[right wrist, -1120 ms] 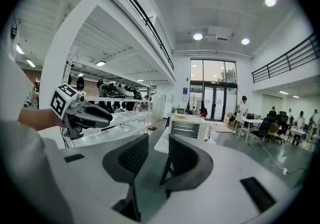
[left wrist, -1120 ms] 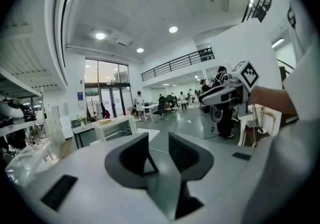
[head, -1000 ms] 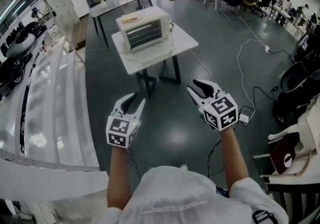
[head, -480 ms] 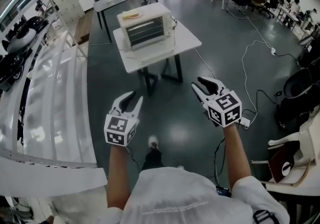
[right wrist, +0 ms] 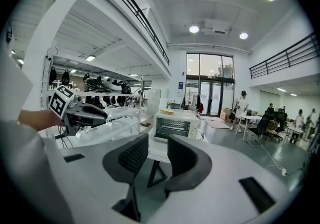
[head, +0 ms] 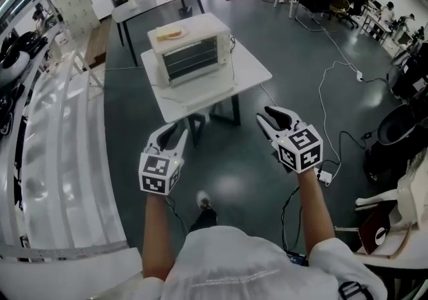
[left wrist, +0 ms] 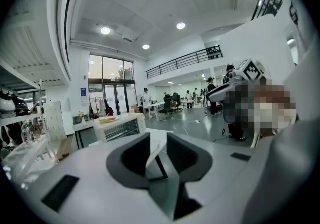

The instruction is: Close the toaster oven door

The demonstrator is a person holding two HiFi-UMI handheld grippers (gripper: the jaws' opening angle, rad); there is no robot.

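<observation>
Ahead of me, on a white table (head: 231,78), item one: the toaster oven (head: 188,53). Body cream-white, box-shaped, set toward the table's far left part, with its front turned to me and slightly to my right. Front panel is mostly a dark window with the bright lines of a wire rack behind it. The door appears upright, flush against the body, though at this range I cannot make out its handle or latch. A flat yellowish thing (head: 170,33) lies on the oven's top; what it is I cannot tell. A thin dark cord (head: 233,48) hangs at the oven's right side.

Item two: left gripper (head: 175,134), held low over the dark grey floor (head: 234,178), well short of the table's near edge. Its jaws stand apart with a clear gap and nothing is between them.

Item three: right gripper (head: 271,117), level with the left one, off the table's near right corner. Its jaws are likewise parted and empty, and they point toward the oven.

Item four: surroundings. White shelving (head: 60,145) runs along my left. A white cable (head: 326,68) trails over the floor to my right. More tables and some people stand at the far end of the hall.
</observation>
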